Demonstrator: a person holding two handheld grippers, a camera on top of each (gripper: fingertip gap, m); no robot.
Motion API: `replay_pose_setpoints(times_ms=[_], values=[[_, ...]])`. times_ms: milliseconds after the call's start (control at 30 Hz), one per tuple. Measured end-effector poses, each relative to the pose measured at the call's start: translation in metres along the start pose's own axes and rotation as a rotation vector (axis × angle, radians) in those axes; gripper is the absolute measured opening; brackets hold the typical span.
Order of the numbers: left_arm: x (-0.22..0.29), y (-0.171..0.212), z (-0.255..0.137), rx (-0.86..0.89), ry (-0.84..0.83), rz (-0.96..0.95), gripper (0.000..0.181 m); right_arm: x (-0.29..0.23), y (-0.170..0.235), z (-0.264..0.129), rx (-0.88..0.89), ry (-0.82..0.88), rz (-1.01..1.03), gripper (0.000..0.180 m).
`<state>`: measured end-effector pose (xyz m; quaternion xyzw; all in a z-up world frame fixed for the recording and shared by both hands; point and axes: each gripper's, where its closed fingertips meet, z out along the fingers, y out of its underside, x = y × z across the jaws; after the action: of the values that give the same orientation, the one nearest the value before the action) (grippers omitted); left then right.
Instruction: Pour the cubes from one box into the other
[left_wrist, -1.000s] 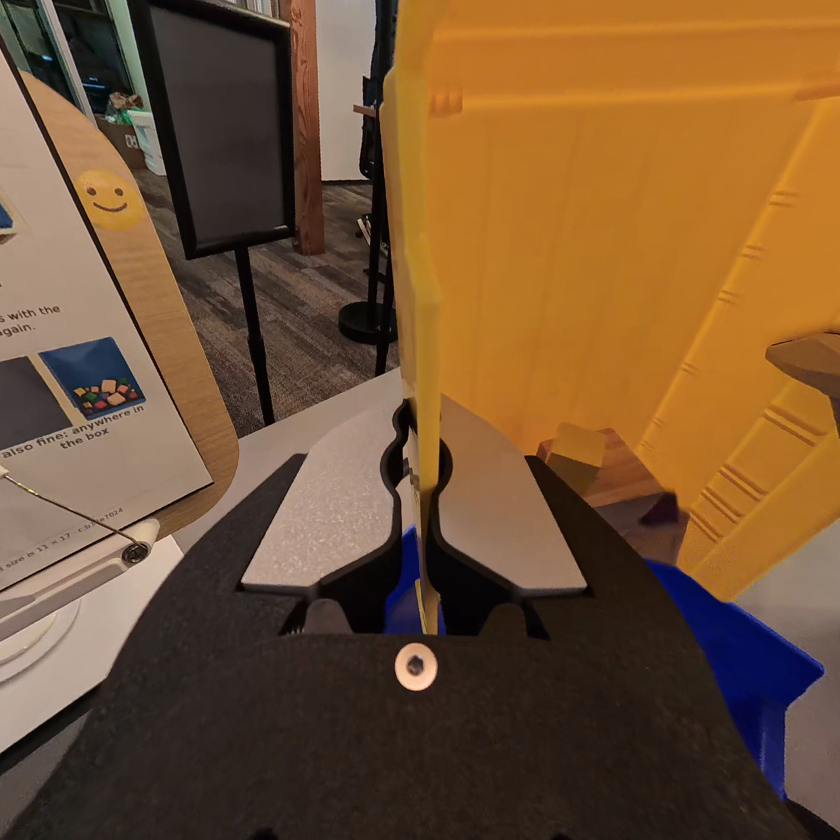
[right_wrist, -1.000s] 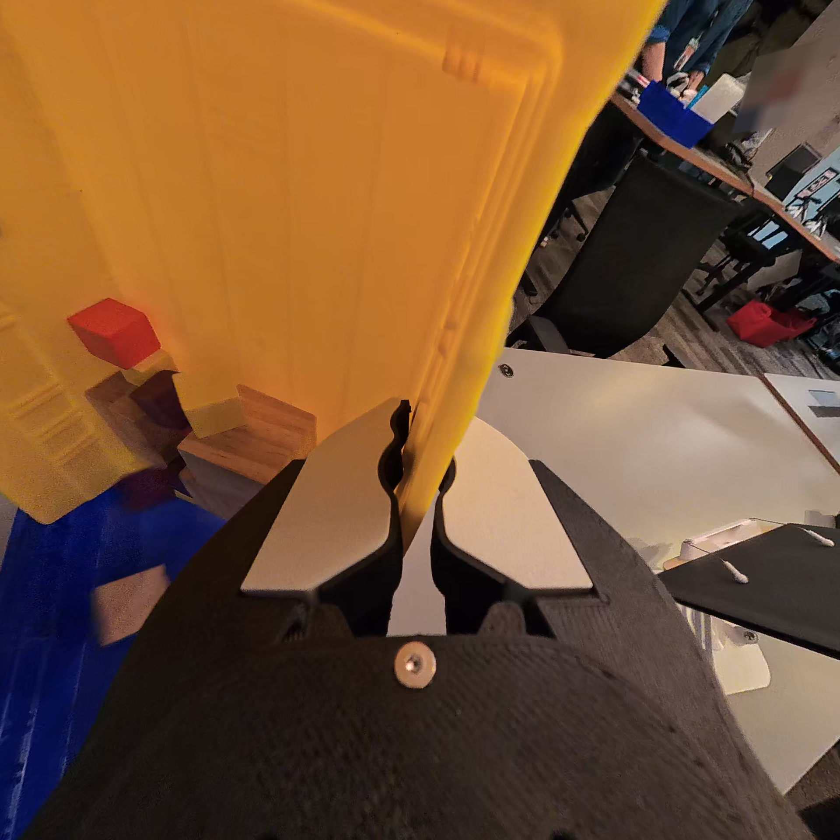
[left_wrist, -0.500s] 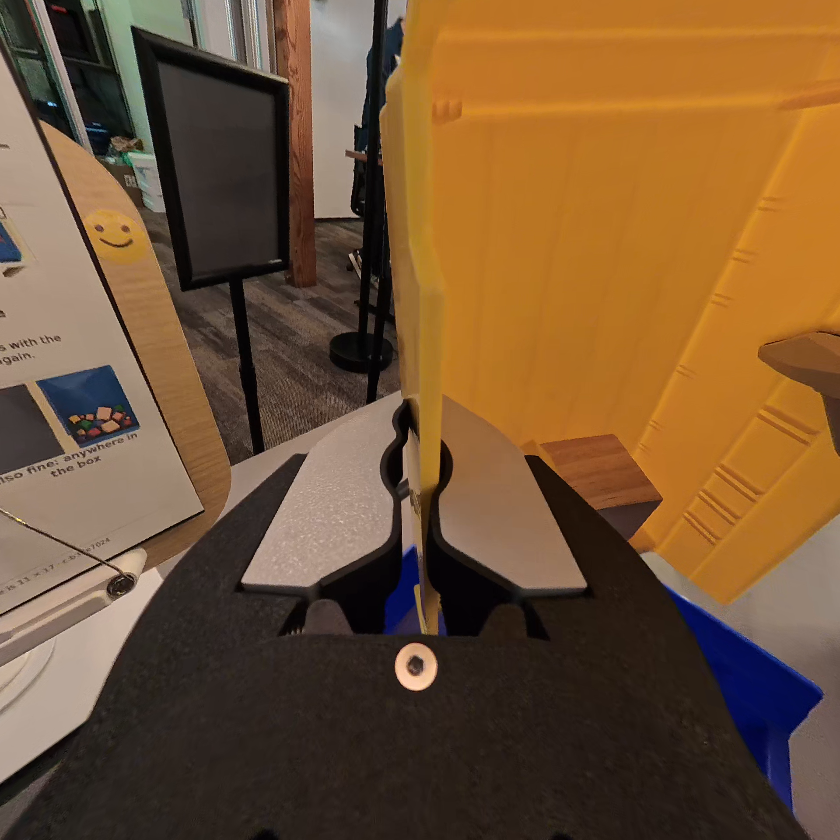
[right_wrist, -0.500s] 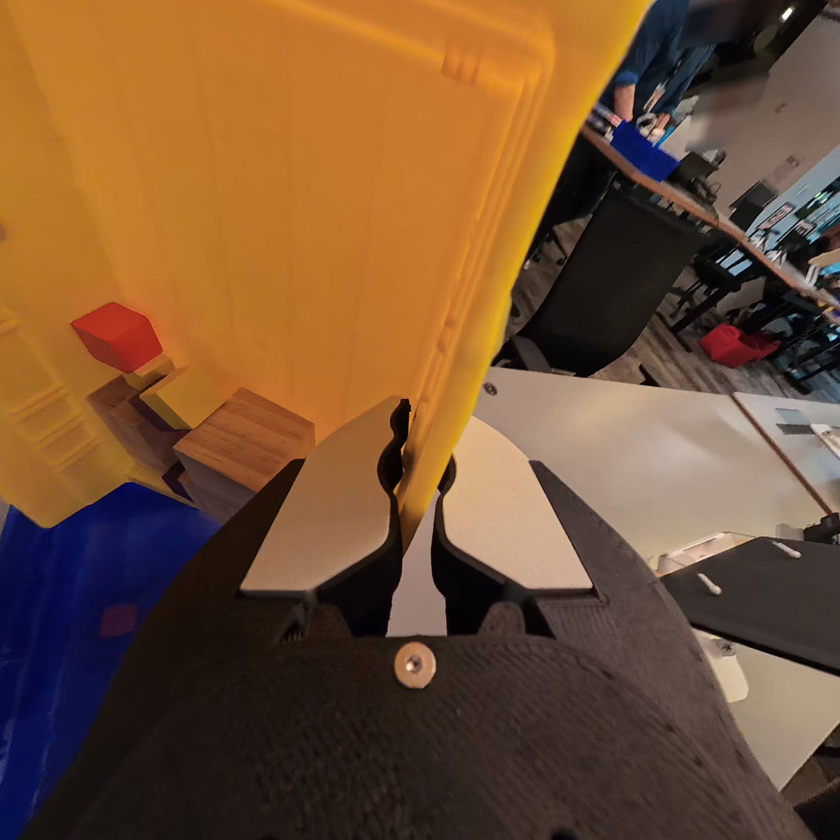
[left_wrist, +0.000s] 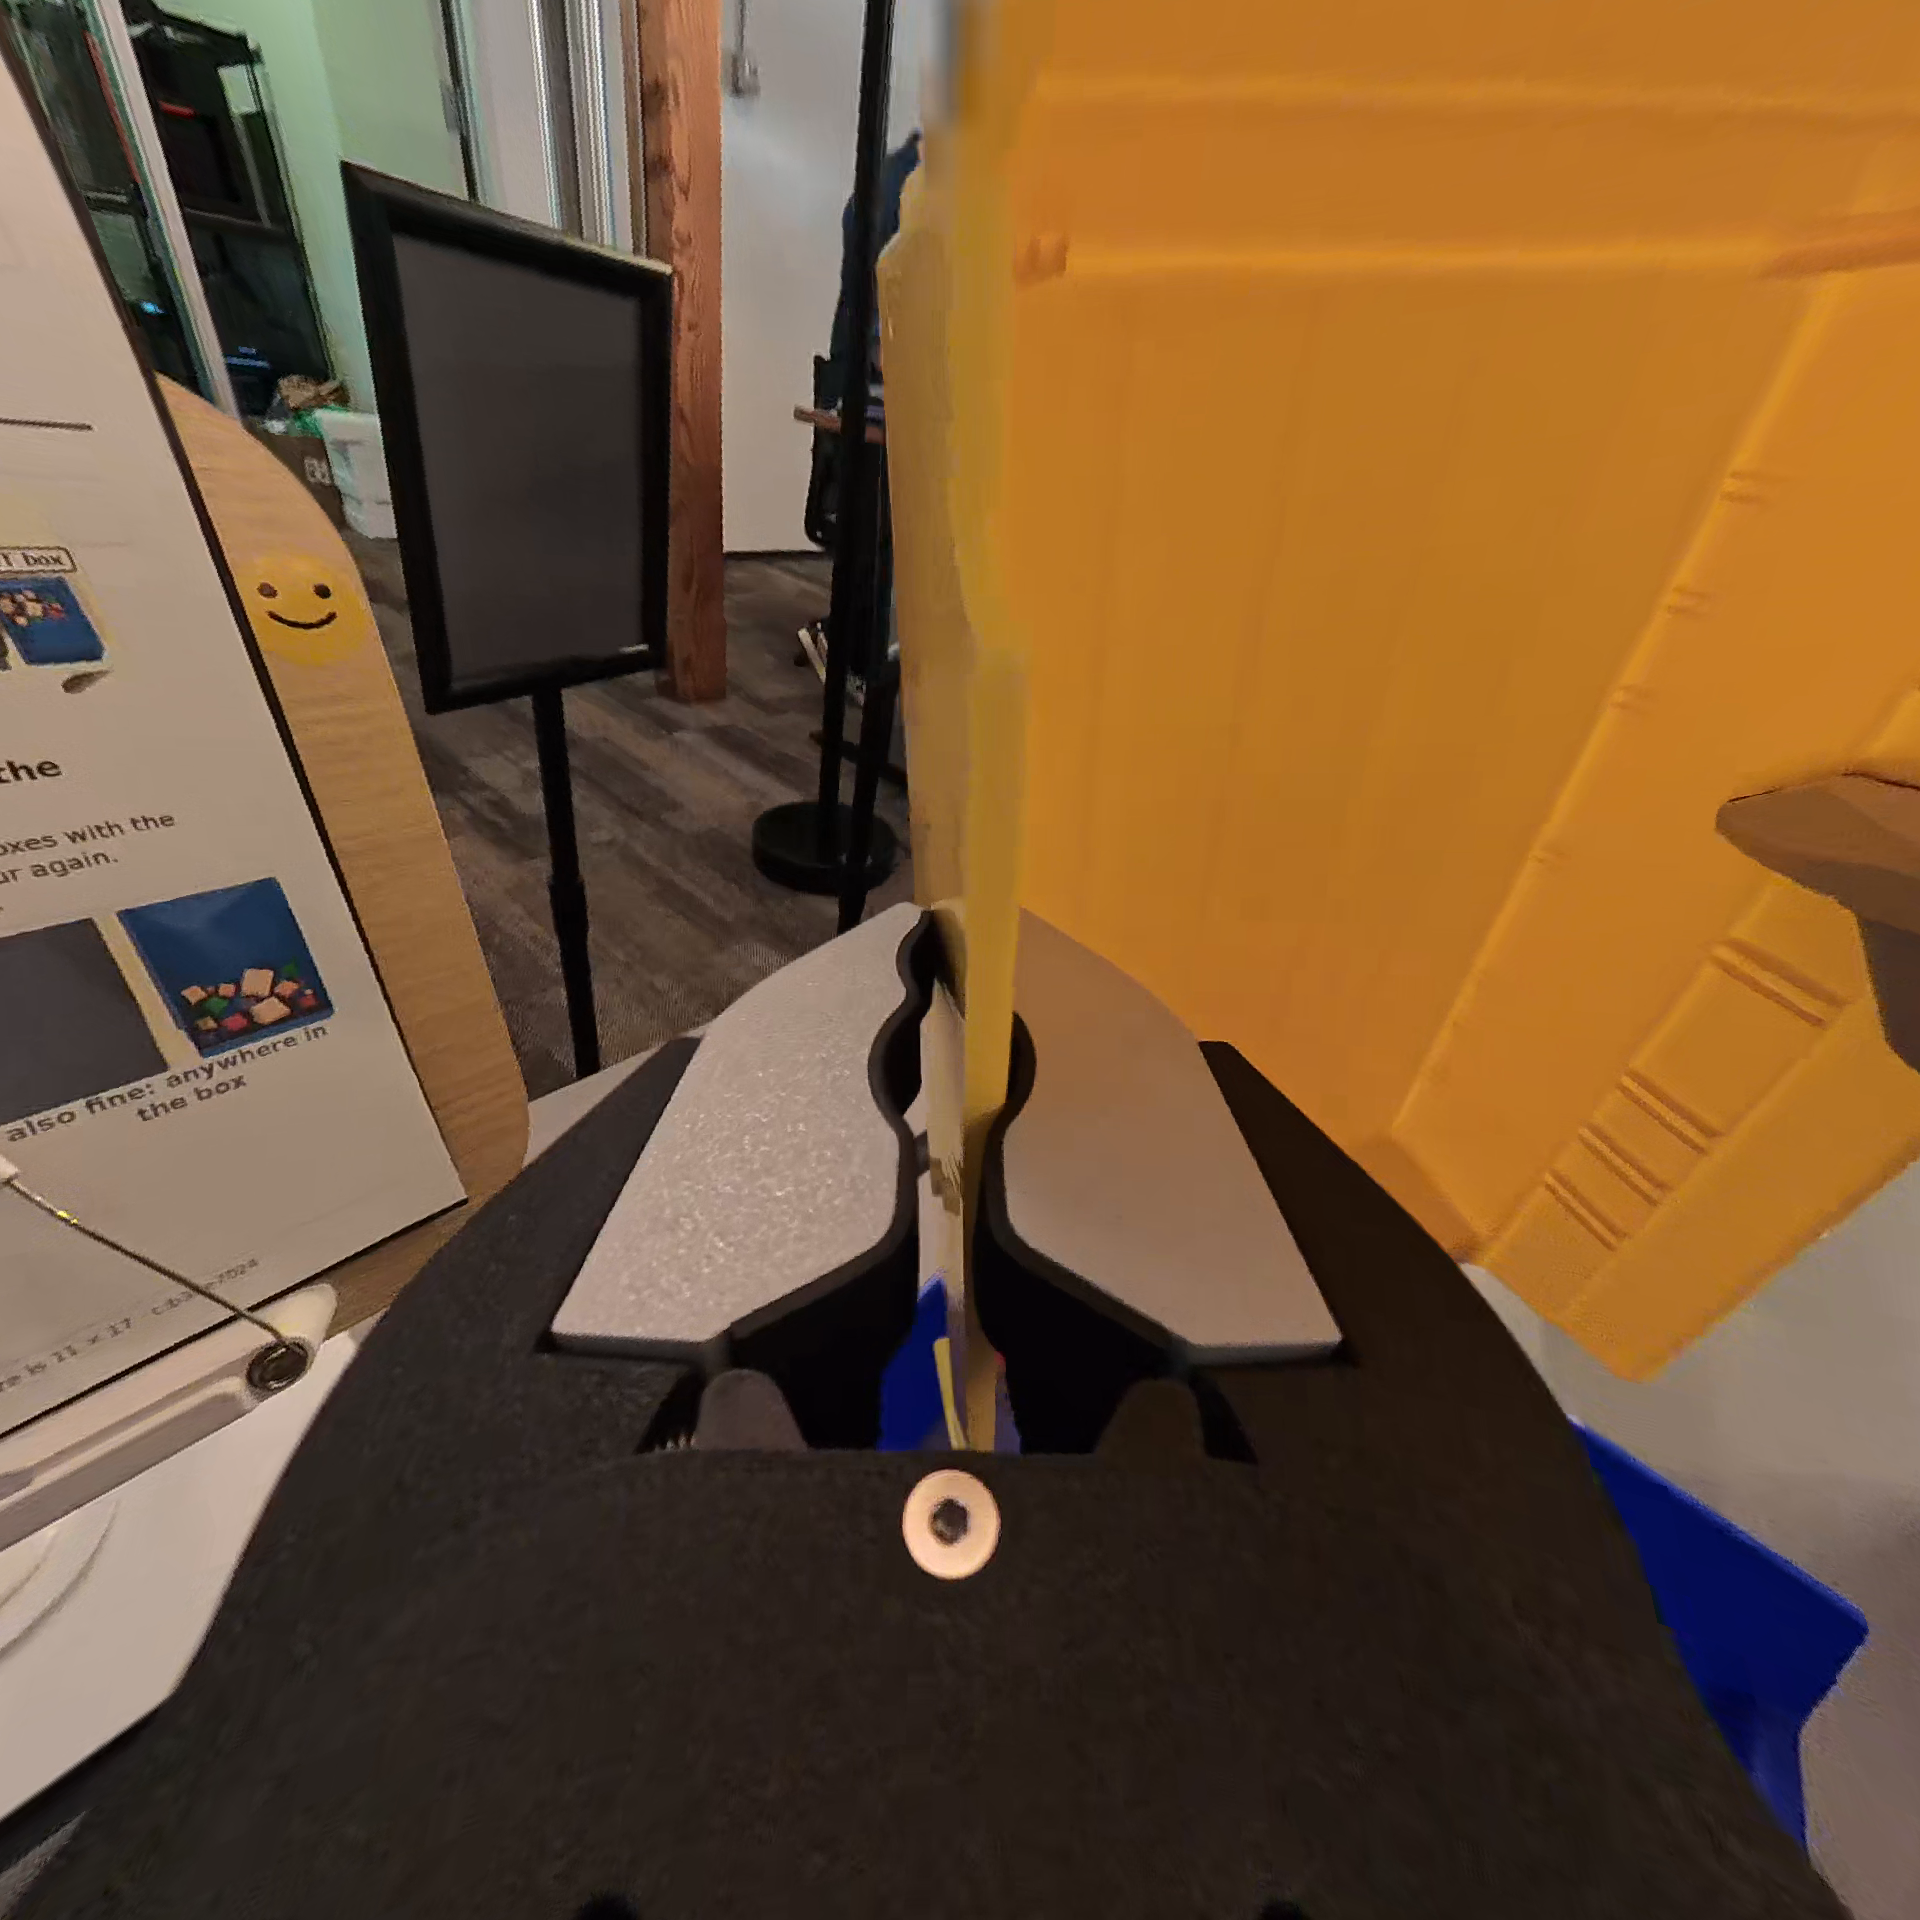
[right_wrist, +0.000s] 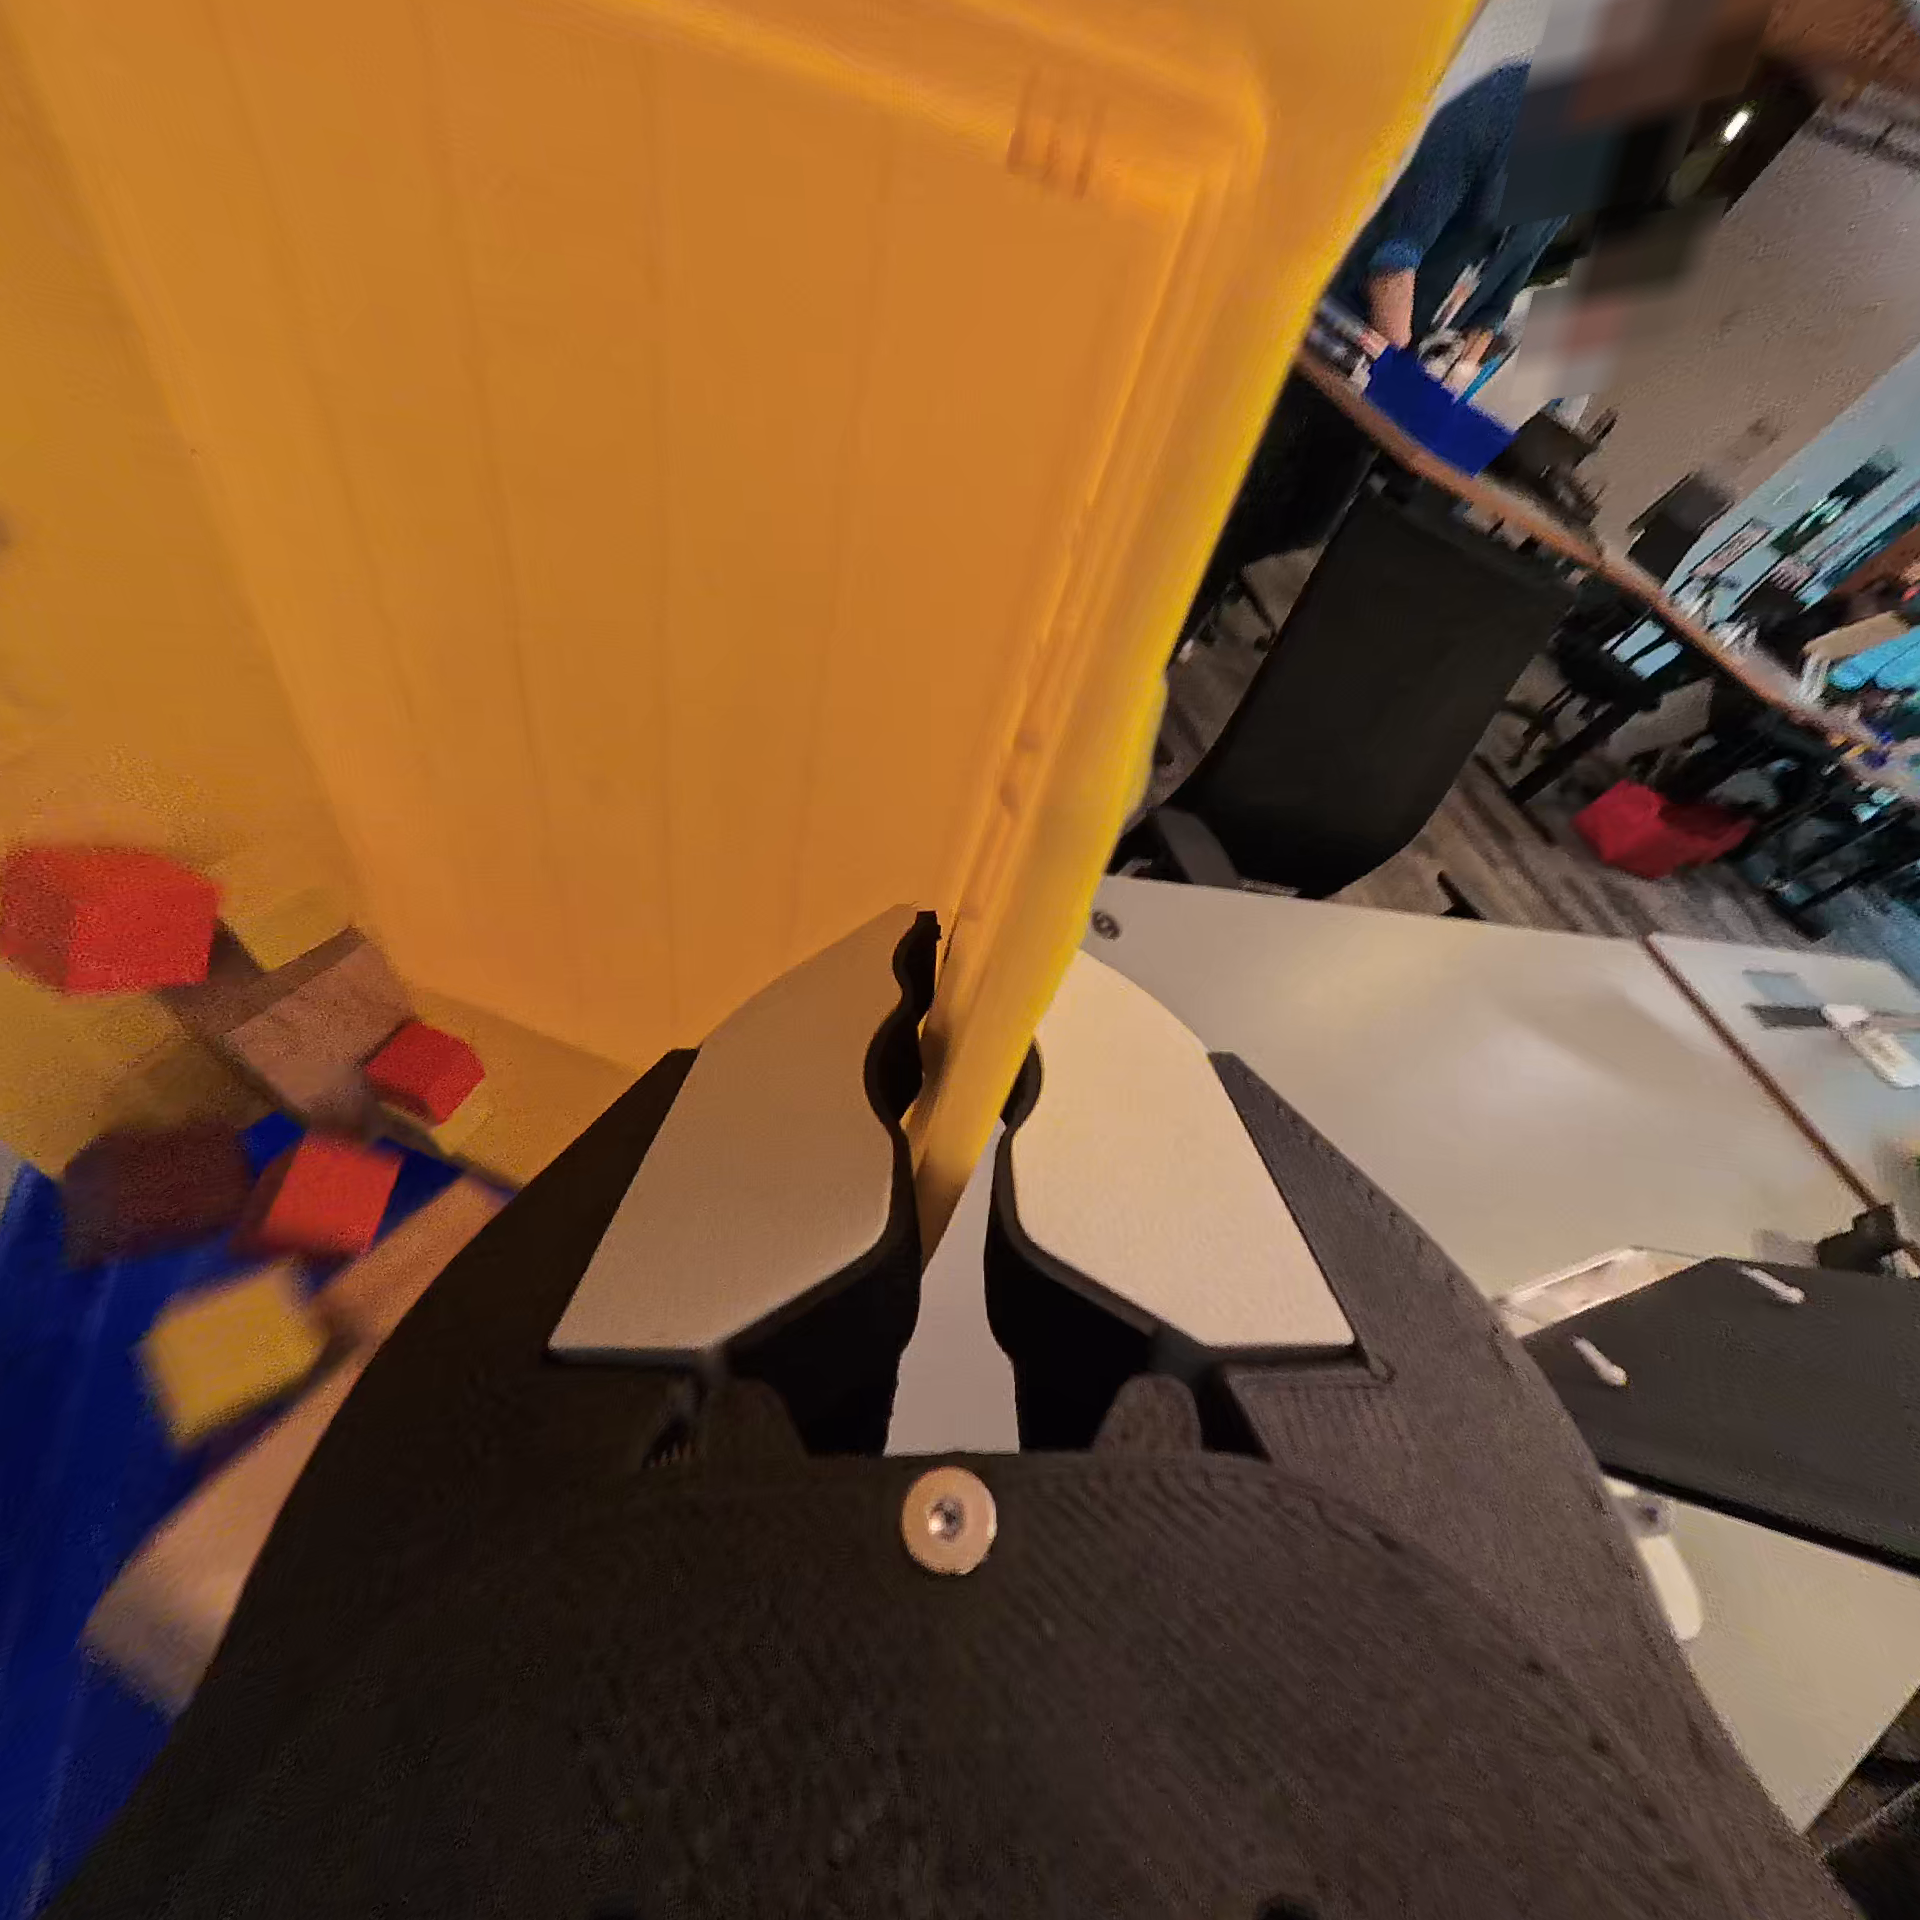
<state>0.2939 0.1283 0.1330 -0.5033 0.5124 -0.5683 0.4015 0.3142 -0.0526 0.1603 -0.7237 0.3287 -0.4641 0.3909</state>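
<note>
A yellow box (left_wrist: 1351, 582) is held tipped up steeply over a blue box (left_wrist: 1704, 1600). My left gripper (left_wrist: 961, 1039) is shut on the yellow box's left wall. My right gripper (right_wrist: 961, 1049) is shut on its right wall (right_wrist: 1091, 644). In the right wrist view the yellow box's inside (right_wrist: 623, 468) fills the upper left. Red cubes (right_wrist: 104, 914), a yellow cube (right_wrist: 229, 1351), a dark purple cube (right_wrist: 145, 1184) and wooden blocks (right_wrist: 291, 1018) tumble, blurred, from its lower edge into the blue box (right_wrist: 62, 1507). The right gripper's tip (left_wrist: 1829, 842) shows at the left wrist view's right edge.
A white instruction board (left_wrist: 125, 935) on a wooden stand sits left on the grey table (right_wrist: 1455, 1091). A black sign stand (left_wrist: 530, 499) and pole base (left_wrist: 826, 847) stand on the floor beyond. A black pad (right_wrist: 1745, 1382) lies right. A person (right_wrist: 1455, 218) stands behind at a far table.
The yellow box has tipped up more steeply. The cubes and the wooden blocks have slid out of its lower corner and fall into the blue box. Both grippers stay clamped on its walls.
</note>
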Motion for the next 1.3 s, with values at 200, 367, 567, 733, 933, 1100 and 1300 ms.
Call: replay_pose_setpoints(times_ms=[200,367,567,733,933,1100,1300], values=[[0.005,0.004,0.006,-0.041,-0.001,0.025,0.005,0.006,0.006,0.003,-0.028,-0.002,0.002,0.007],[0.009,0.005,0.007,-0.030,0.001,0.017,0.005,0.009,0.008,0.002,-0.022,0.000,0.001,0.007],[0.010,0.002,0.001,0.022,0.006,0.022,0.005,0.008,0.007,-0.001,0.019,-0.002,-0.002,0.007],[0.010,-0.011,-0.007,0.126,0.012,0.013,0.005,0.010,-0.012,-0.015,0.131,0.057,-0.072,0.007],[0.012,-0.012,-0.010,0.094,-0.005,0.027,0.005,0.009,-0.011,-0.018,0.121,0.047,-0.052,0.007],[0.022,-0.036,-0.022,0.106,-0.020,0.028,0.005,0.019,-0.030,-0.034,0.129,0.048,-0.054,0.007],[0.027,-0.083,-0.044,-0.069,-0.050,0.090,0.006,0.029,-0.076,-0.064,0.031,-0.013,-0.063,0.010]])
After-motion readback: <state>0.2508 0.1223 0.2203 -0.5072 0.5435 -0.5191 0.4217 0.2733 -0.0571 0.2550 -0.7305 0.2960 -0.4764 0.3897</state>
